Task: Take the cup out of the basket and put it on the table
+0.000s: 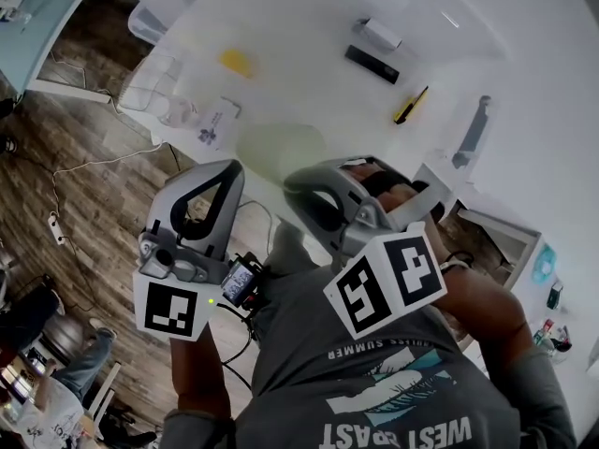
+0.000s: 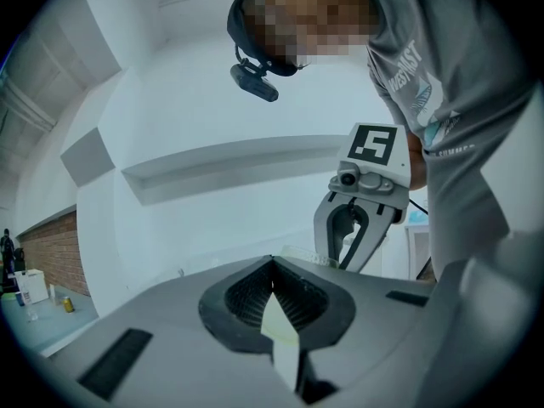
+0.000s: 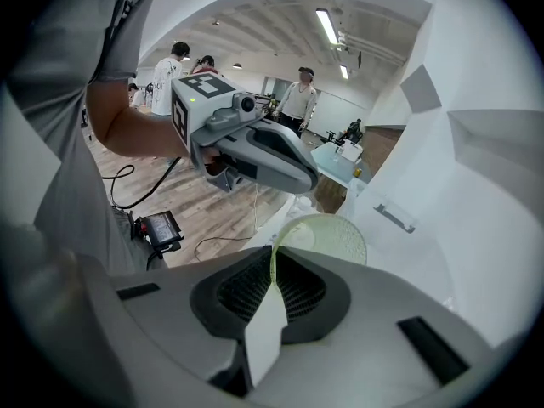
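A pale green, see-through cup point(image 1: 271, 152) hangs in the air in front of the person's chest, over the near edge of the white table point(image 1: 309, 26). My right gripper point(image 3: 270, 270) is shut on the cup's point(image 3: 327, 238) thin rim, which runs straight into its jaws. My left gripper point(image 2: 274, 289) comes from the other side. Its jaws are closed on a pale greenish strip that looks like the cup's wall, and a bit of the rim point(image 2: 308, 257) shows beyond them. In the head view the left gripper point(image 1: 223, 174) and right gripper point(image 1: 301, 187) flank the cup.
A clear basket-like container point(image 1: 154, 87) sits at the table's left edge. Farther back lie a yellow piece point(image 1: 236, 62), a white box point(image 1: 379, 34), a black bar point(image 1: 372, 64) and a yellow-black cutter point(image 1: 410, 106). Cables point(image 1: 84, 166) trail over the wooden floor, and people point(image 3: 299, 100) stand far off.
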{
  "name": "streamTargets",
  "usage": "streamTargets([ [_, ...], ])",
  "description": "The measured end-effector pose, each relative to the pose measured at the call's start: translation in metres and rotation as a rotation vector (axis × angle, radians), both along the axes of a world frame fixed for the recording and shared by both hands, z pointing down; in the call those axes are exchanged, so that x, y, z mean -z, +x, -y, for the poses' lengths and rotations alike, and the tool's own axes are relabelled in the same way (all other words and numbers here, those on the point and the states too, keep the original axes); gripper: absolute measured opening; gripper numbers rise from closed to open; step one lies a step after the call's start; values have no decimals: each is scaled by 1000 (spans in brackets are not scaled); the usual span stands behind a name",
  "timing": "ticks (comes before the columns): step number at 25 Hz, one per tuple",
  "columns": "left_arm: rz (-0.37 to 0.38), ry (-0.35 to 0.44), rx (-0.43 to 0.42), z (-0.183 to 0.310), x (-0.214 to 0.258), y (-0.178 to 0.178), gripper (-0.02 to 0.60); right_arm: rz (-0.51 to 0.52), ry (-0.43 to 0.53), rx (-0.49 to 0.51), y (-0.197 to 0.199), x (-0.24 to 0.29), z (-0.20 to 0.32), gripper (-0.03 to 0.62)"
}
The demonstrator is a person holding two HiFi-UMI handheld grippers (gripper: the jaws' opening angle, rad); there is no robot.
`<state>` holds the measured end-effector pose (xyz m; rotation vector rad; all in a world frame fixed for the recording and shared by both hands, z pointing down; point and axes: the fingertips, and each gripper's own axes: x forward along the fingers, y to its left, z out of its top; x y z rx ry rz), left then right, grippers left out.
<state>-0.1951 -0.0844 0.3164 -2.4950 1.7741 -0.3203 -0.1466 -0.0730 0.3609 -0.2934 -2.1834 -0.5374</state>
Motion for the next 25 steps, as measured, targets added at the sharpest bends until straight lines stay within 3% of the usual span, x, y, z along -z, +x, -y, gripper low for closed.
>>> streamTargets([
  [11,-30,-34,36,-11,-20,-12,9,-74,11,33,-4,-47,-9,28],
  [25,-54,-77,65,-21,-43,-20,9,-200,-59,66,-1,-122,-33,28],
])
